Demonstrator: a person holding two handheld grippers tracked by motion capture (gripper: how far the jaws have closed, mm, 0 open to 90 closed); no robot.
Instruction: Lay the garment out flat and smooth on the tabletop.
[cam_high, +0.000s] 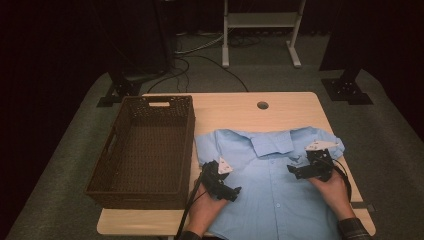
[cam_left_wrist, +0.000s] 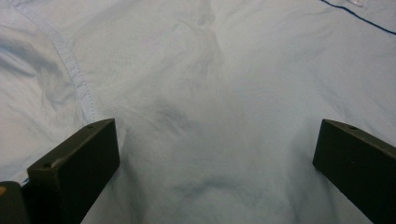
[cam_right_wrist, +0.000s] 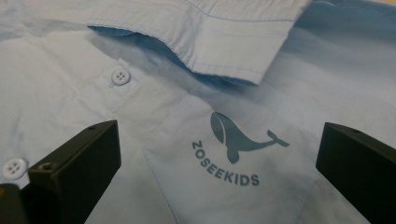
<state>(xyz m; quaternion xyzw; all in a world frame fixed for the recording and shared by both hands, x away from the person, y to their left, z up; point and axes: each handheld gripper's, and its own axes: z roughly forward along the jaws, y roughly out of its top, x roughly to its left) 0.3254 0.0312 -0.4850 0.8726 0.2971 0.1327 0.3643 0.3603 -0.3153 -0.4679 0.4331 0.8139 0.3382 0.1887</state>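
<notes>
A light blue buttoned shirt (cam_high: 272, 185) lies flat, front up, on the wooden table (cam_high: 235, 107), collar toward the far side. My left gripper (cam_high: 235, 192) hovers over the shirt's left half, jaws wide open above plain wrinkled fabric (cam_left_wrist: 205, 116) near a sleeve seam. My right gripper (cam_high: 295, 171) is over the chest on the right, open, its jaws framing the pocket with a whale logo (cam_right_wrist: 238, 137) and the word ZOSEEKIDS. The collar tip (cam_right_wrist: 224, 51) and two white buttons (cam_right_wrist: 120, 76) lie just beyond the pocket. Nothing is between either pair of jaws.
A dark brown woven basket (cam_high: 145, 147) stands empty at the table's left, touching the shirt's sleeve side. A round cable hole (cam_high: 262, 105) is at the table's far edge. Stand legs (cam_high: 260, 30) and cables lie on the floor behind.
</notes>
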